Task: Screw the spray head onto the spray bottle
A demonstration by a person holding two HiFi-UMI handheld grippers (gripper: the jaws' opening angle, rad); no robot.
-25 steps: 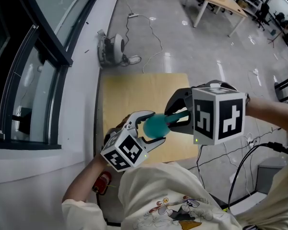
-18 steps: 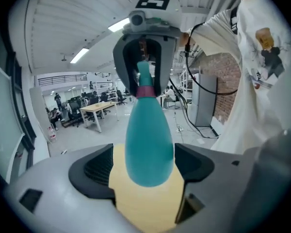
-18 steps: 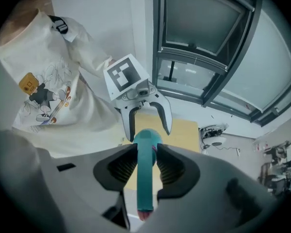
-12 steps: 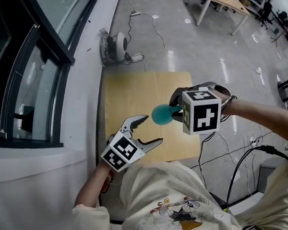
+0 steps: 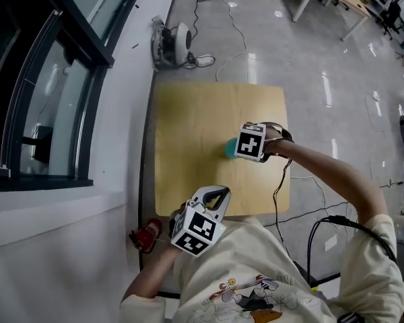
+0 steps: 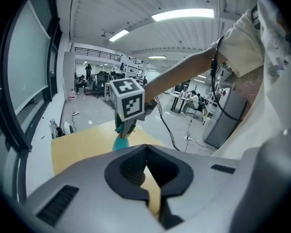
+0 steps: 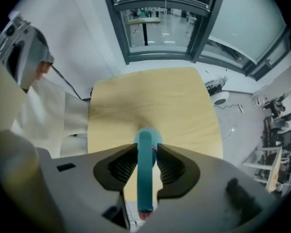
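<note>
Head view, with the two gripper views. The right claw (image 7: pixel 146 153) points straight down over the middle of the light wooden desk (image 5: pixel 188 126). Its jaws stand partly apart and are clamped from both sides on the teal spray head (image 7: pixel 145 178), which runs as a narrow bar between the ribbed pads (image 7: pixel 122 167); a reddish tip shows at the bar's near end. The round teal spray bottle (image 5: pixel 229 148) hangs directly beneath the head, just beside the right claw's marker cube (image 5: pixel 251 142) in the head view. In the left gripper view the bottle's base lies at the desk surface; whether it touches cannot be told.

The left claw (image 6: pixel 146 152) is held at the desk's near edge, well apart from the bottle and tilted downward. Its jaws have just been closing and now meet, with nothing between them.

On the grey floor (image 5: pixel 269 39) beyond the desk's far edge lies a round white appliance (image 5: pixel 175 42) with a trailing cable (image 5: pixel 232 32). A small red object (image 5: pixel 147 236) shows beside the desk's near left corner.
</note>
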